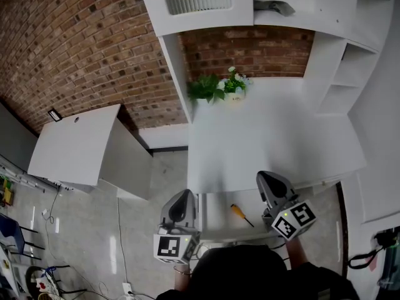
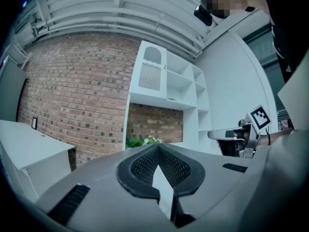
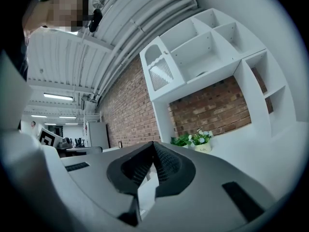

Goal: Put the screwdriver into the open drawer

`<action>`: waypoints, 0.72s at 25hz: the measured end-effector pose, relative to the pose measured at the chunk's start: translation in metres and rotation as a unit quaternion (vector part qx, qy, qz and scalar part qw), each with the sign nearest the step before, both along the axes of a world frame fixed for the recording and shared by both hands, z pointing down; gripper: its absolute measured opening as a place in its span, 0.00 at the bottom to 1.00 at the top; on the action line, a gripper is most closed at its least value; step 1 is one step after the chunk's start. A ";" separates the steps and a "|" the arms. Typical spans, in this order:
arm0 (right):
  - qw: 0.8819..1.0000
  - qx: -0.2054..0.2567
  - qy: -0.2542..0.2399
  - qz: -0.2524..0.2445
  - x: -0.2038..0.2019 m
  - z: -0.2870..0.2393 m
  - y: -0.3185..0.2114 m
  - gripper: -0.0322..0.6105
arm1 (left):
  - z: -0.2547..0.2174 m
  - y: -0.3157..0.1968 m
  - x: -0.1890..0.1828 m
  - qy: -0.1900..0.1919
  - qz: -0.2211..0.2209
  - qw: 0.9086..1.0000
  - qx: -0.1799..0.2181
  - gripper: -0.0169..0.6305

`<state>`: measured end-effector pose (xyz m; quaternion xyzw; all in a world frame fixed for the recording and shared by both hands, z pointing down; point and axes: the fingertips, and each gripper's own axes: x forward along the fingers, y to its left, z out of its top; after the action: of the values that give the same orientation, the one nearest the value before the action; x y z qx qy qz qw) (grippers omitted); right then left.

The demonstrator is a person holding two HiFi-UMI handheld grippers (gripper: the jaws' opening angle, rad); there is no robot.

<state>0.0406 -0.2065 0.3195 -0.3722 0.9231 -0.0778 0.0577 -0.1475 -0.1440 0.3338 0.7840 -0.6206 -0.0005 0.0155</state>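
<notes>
Looks like the job's basically done: the yellow-handled screwdriver (image 1: 241, 214) with its dark shaft lies inside the open white drawer (image 1: 215, 212) under the white surface (image 1: 269, 136), so the left gripper (image 1: 184, 194) and right gripper (image 1: 266, 176) just hang either side, jaws clenched on nothing.

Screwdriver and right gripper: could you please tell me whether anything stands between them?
Nothing visible does. The screwdriver lies in what looks like the open drawer, just left of the right gripper, with only bare white drawer floor between them in the head view. That gripper's jaws are shut and empty.
</notes>
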 end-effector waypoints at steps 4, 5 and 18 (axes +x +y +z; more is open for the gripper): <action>1.000 0.007 -0.004 0.008 0.004 -0.003 -0.002 0.07 | -0.004 0.002 -0.010 0.008 -0.018 1.000 0.005 0.04; 1.000 0.008 -0.005 0.010 0.005 -0.004 -0.002 0.07 | -0.004 0.002 -0.012 0.003 -0.019 1.000 0.007 0.04; 1.000 0.014 0.013 0.020 0.010 0.000 -0.004 0.07 | -0.003 0.001 -0.019 -0.009 -0.026 1.000 0.009 0.04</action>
<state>0.0502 -0.2108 0.3194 -0.3911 0.9170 -0.0588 0.0522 -0.1669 -0.1425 0.3310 0.7674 -0.6411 0.0002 0.0027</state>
